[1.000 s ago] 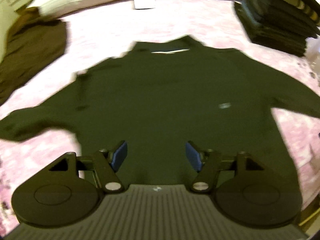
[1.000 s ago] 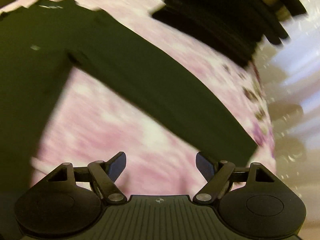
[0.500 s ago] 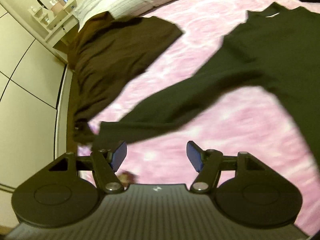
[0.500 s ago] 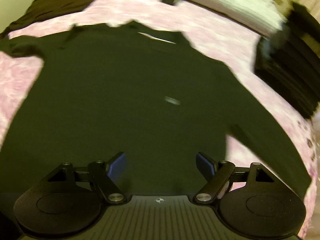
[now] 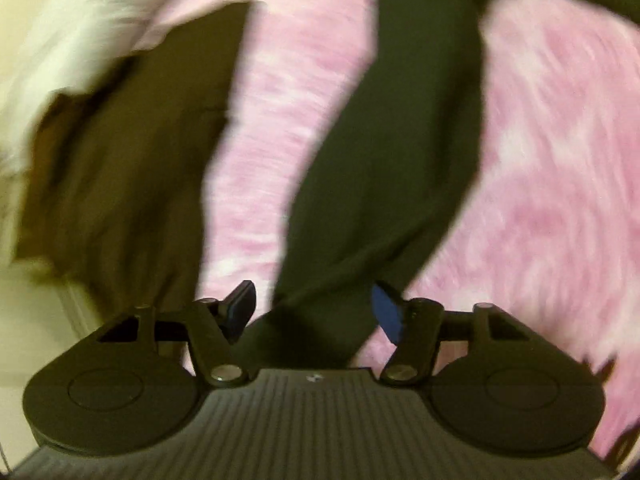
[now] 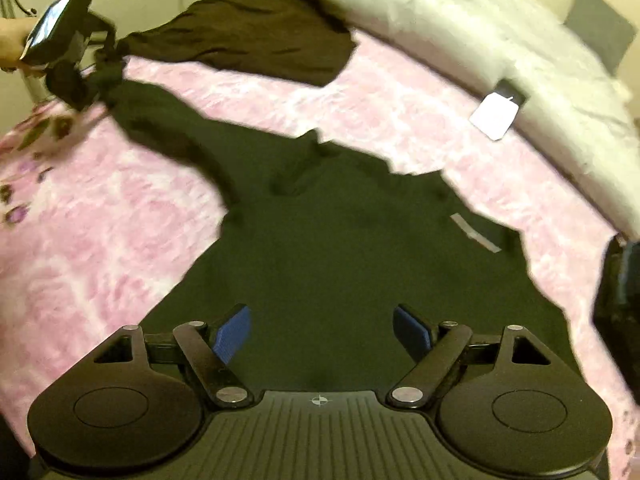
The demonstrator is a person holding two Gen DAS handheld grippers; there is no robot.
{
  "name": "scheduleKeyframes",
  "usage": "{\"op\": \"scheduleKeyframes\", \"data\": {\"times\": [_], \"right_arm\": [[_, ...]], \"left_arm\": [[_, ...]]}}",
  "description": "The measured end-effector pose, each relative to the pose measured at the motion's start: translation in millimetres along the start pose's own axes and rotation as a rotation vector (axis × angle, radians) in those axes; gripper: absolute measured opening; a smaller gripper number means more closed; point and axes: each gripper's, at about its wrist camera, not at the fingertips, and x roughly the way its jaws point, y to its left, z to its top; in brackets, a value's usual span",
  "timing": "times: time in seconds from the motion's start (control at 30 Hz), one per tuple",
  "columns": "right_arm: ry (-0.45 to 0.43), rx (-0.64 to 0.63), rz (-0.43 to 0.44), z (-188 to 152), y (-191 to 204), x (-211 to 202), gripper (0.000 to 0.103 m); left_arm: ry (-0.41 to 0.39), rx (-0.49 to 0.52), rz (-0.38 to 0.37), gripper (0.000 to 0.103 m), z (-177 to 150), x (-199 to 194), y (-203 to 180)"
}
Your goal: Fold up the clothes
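A: Where's the dark green sweater [image 6: 352, 264] lying?

B: Flat on the pink bedspread [image 6: 92, 248], collar toward the white pillows [image 6: 480, 40]. A brown garment [image 6: 256, 36] is lying just beyond its sleeve [image 5: 384, 184].

A: Left gripper [image 5: 312, 312]?

B: Jaws are standing spread, the cuff end sitting between them, unpinched.

A: Right gripper [image 6: 322, 332]?

B: Jaws are gaping wide too, hovering over the sweater's body, holding nothing.

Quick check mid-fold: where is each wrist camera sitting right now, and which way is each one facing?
Left wrist: low over the dark green sweater's sleeve, cuff lying between the open left gripper; brown garment beside.
Right wrist: above the sweater body, facing the pillows; open right gripper shows.
Shared: sweater, brown garment, pink bedspread; right view catches the left gripper at the cuff.
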Motion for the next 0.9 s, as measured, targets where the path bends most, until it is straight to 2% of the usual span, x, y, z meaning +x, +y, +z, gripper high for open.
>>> {"op": "scheduleKeyframes", "data": {"times": [0.03,0.07,0.1,0.13,0.17,0.23,0.3,0.4,0.47,0.6,0.63,0.67,0.7,0.77,0.83,0.9], "right_arm": [[-0.002,0.015,-0.021,0.3,-1.6,1.9,0.081],[0.002,0.038,-0.037,0.7,-4.0,4.6,0.081],[0.01,0.066,-0.048,0.6,-7.1,6.9,0.081],[0.019,0.094,-0.06,0.6,-10.1,9.2,0.081],[0.028,0.119,-0.06,1.8,-12.0,9.8,0.081],[0.045,0.169,-0.061,4.3,-15.8,11.1,0.081],[0.063,0.218,-0.062,6.9,-19.5,12.4,0.081],[0.06,0.245,-0.02,18.7,-14.7,15.7,0.081],[0.055,0.237,0.008,27.0,-8.6,19.0,0.081],[0.044,0.22,0.116,47.2,5.4,35.0,0.082],[0.041,0.216,0.148,52.6,9.0,39.8,0.082],[0.037,0.212,0.179,57.9,12.6,44.7,0.082],[0.034,0.208,0.211,63.3,16.2,49.5,0.082],[0.028,0.199,0.273,74.1,23.5,59.1,0.082],[0.024,0.148,0.292,88.0,32.6,69.1,0.082],[0.001,0.104,0.295,97.9,38.4,72.9,0.082]], "left_arm": [[-0.007,0.032,-0.028,0.06,-0.5,4.2,1.7],[-0.003,0.029,-0.051,0.055,-1.2,2.4,5.7],[0.0,0.026,-0.073,0.036,-1.9,0.6,9.8],[0.004,0.024,-0.092,0.012,-2.7,-1.3,13.5],[0.016,0.034,-0.055,0.005,-6.2,-7.0,10.6],[0.019,0.07,-0.002,0.003,-18.2,-24.5,-4.1],[0.031,0.041,-0.004,0.0,-35.2,-41.2,-19.5],[0.09,0.035,-0.042,0.0,-65.4,-60.7,-51.2],[0.094,-0.036,-0.038,0.001,-73.8,-67.9,-51.7],[0.102,-0.18,-0.028,0.01,-90.6,-82.5,-52.7],[0.102,-0.217,-0.025,0.018,-94.4,-85.8,-52.2],[0.082,-0.277,-0.008,0.022,-92.0,-84.1,-38.8],[0.062,-0.336,0.009,0.032,-89.5,-82.2,-25.3],[0.031,-0.416,0.027,0.038,-81.7,-70.6,2.8],[0.022,-0.48,0.026,0.049,-72.3,-51.2,29.9],[0.039,-0.535,0.004,0.049,-67.9,-29.2,53.8]]}}
